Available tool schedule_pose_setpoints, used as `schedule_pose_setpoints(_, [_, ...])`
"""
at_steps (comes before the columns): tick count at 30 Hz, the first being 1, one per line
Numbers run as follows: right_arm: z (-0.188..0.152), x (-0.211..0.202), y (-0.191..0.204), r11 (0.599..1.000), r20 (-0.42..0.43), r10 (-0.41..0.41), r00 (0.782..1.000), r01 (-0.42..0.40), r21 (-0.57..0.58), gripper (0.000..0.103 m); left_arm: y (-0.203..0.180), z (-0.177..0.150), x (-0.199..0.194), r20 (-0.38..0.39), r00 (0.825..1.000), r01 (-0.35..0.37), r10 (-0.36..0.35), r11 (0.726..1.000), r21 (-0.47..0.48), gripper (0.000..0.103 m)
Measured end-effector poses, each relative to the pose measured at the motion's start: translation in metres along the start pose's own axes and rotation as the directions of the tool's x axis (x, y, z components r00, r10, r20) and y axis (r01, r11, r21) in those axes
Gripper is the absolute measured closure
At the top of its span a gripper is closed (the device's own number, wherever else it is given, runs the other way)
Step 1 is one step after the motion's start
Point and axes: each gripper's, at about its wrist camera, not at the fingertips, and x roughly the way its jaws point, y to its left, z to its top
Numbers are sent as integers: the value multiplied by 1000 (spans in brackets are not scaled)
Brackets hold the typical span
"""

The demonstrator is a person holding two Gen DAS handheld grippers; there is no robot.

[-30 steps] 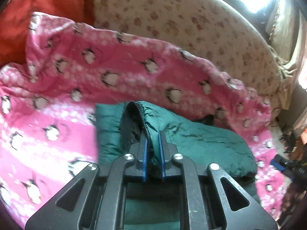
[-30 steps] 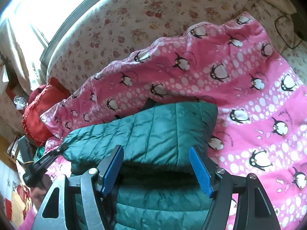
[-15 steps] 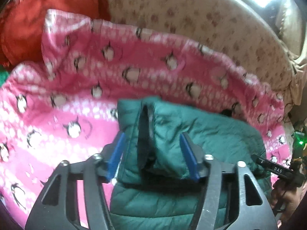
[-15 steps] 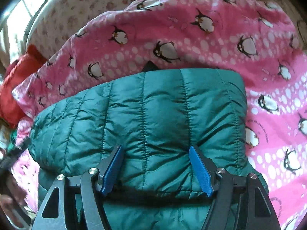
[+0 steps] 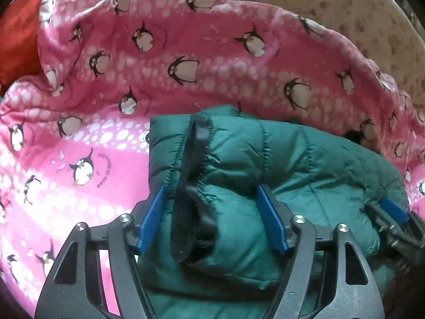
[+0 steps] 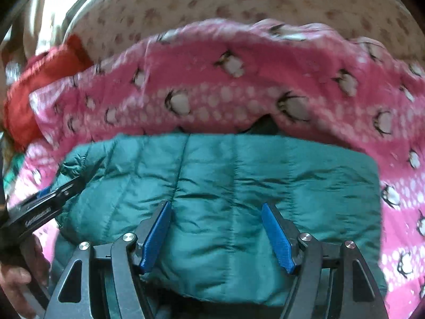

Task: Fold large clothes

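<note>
A dark green quilted jacket [image 5: 305, 164] lies folded into a thick bundle on a pink penguin blanket [image 5: 186, 53]. My left gripper [image 5: 211, 194] is low over the bundle's left end, its jaws opening. A black-lined edge of the jacket [image 5: 194, 159] stands up loose between the blue pads, which do not press on it. My right gripper [image 6: 216, 207] stands open close over the jacket's broad quilted top [image 6: 239, 164], with only the flat fabric beneath the pads. Each gripper shows in the other's view: the right gripper [image 5: 393, 212] at the bundle's right end, the left gripper [image 6: 53, 194] at its left.
The blanket [image 6: 239, 90] is rumpled in a ridge behind the jacket. Past it lies a beige floral sheet [image 5: 318, 0]. A red cushion [image 5: 18, 26] sits at the far left. A person's hand [image 6: 16, 287] holds the left gripper's handle.
My left gripper was shut on the jacket's raised edge; it has let go and opened wide while sinking toward the bundle. My right gripper came closer over the jacket and rolled.
</note>
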Motion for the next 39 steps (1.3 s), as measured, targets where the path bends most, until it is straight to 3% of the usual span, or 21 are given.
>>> schedule_pose_setpoints(3, [-11, 19, 7, 998, 3, -48, 999, 48, -40, 32, 4, -2, 7, 2, 1000, -5, 5, 1000, 4, 23])
schedule_pose_setpoints(8, [-1, 18, -6, 1000, -40, 13, 999, -14, -23, 32, 6, -3, 11, -8, 1000, -9, 9, 1000, 8, 22])
schedule_pose_setpoints(12, [7, -19, -29, 999, 56, 10, 998, -12, 43, 32, 4, -3, 12, -8, 1000, -11, 11, 1000, 13, 22])
schedule_pose_setpoints(15, [12, -29, -53, 996, 74, -50, 996, 44, 77, 32, 2, -2, 14, -7, 1000, -18, 19, 1000, 18, 21])
schedule_pose_setpoints(18, [13, -12, -80, 982, 8, -135, 991, 133, 134, 32, 0, -2, 17, -8, 1000, -21, 21, 999, 25, 20])
schedule_pose_setpoints(21, [6, 18, -91, 981, -65, -127, 990, 135, 142, 29, 0, -2, 18, -15, 1000, -21, 22, 999, 28, 17])
schedule_pose_setpoints(25, [8, 14, -88, 979, -81, -145, 986, 155, 135, 28, 1, -1, 20, -23, 1000, -20, 20, 999, 25, 17])
schedule_pose_setpoints(28, [13, -6, -78, 977, -40, -158, 987, 162, 138, 29, 1, -1, 20, -21, 1000, -19, 20, 1000, 25, 17])
schedule_pose_setpoints(31, [8, -35, -64, 986, 40, -81, 996, 74, 152, 29, 1, 0, 20, -21, 1000, -20, 21, 999, 26, 17])
schedule_pose_setpoints(33, [0, -37, -49, 992, 40, -50, 998, 45, 121, 29, 2, -1, 20, -18, 1000, -20, 20, 999, 25, 17])
schedule_pose_setpoints(35, [-8, -18, -30, 995, -20, -70, 997, 72, 62, 28, 2, -2, 20, -14, 1000, -16, 16, 1000, 24, 16])
schedule_pose_setpoints(39, [-15, -6, -22, 991, -22, -131, 991, 131, -5, 27, 5, -2, 12, -12, 1000, 2, -2, 1000, 12, 16])
